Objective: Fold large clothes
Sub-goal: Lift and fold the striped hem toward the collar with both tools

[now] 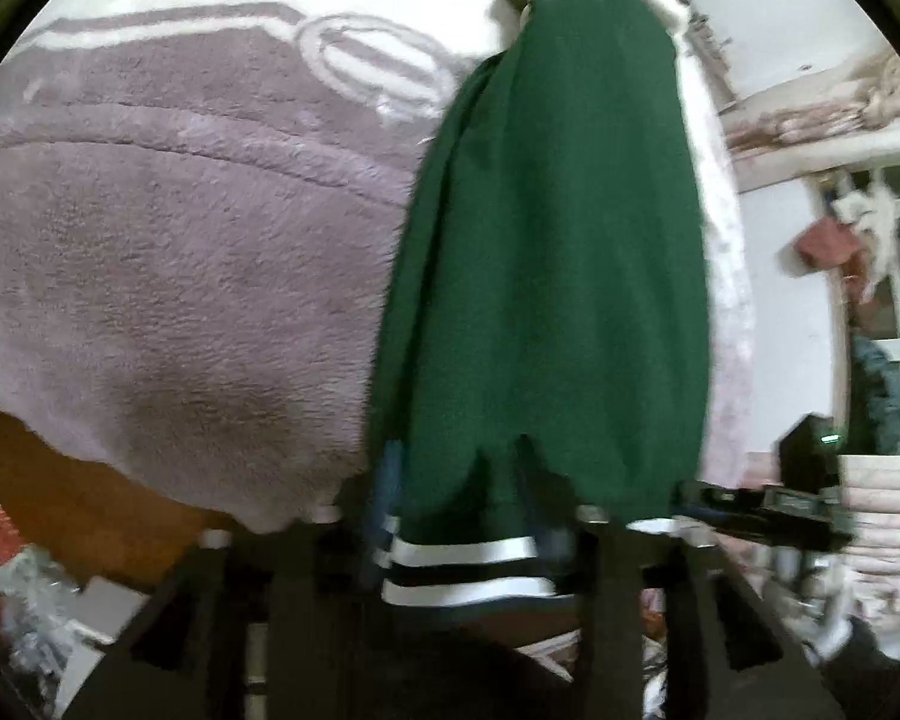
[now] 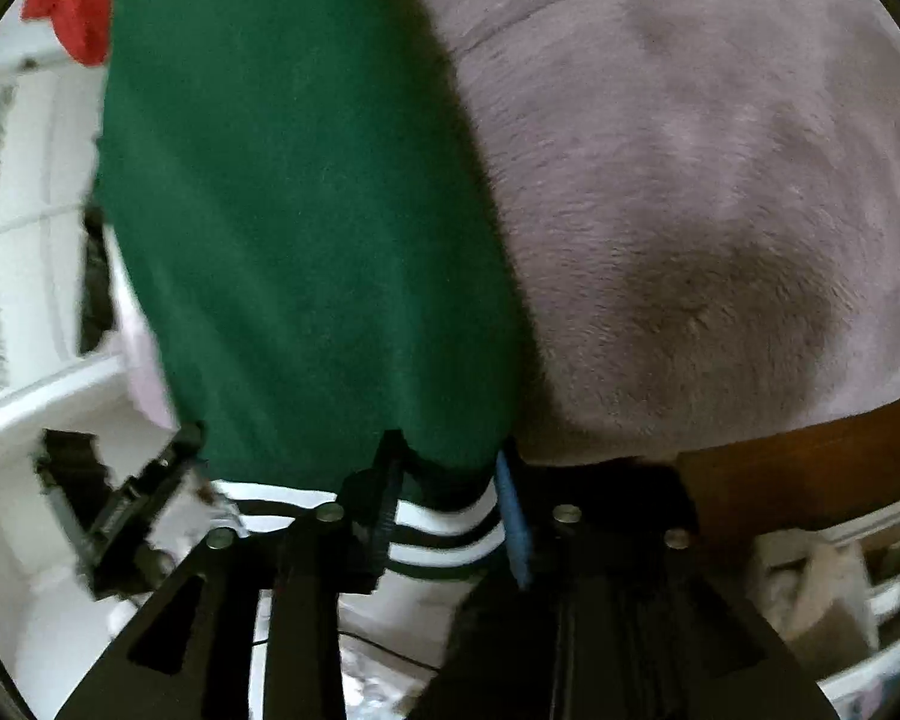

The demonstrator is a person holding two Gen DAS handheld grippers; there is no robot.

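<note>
A: Where was the jacket (image 1: 546,252) when you paused?

B: It lay as a long green strip down the purple blanket (image 1: 168,228), its striped cuff (image 1: 462,570) hanging past the blanket's near edge, toward you. The collar end was at the far side of the blanket.

A: And your left gripper (image 1: 462,516)?

B: You had it at the cuff, pointing steeply down at the blanket's near edge. The jaws stood either side of the cuff with the cloth between them. They looked snug on it, but the blur kept me from telling whether the pads pressed.

A: The right gripper (image 2: 450,504)?

B: It sat at the same hem, just beside the left gripper, tilted down much the same. Its fingers straddled the striped rib, one blue pad (image 2: 513,522) at the cuff's blanket-side edge. Again, I could not tell a true clamp.

A: How should I have handled the fold?

B: I judged you were taking the hem to carry it over toward the collar. You needed both layers pinched, the two grips kept level and well spread, and the blanket left undragged.
</note>
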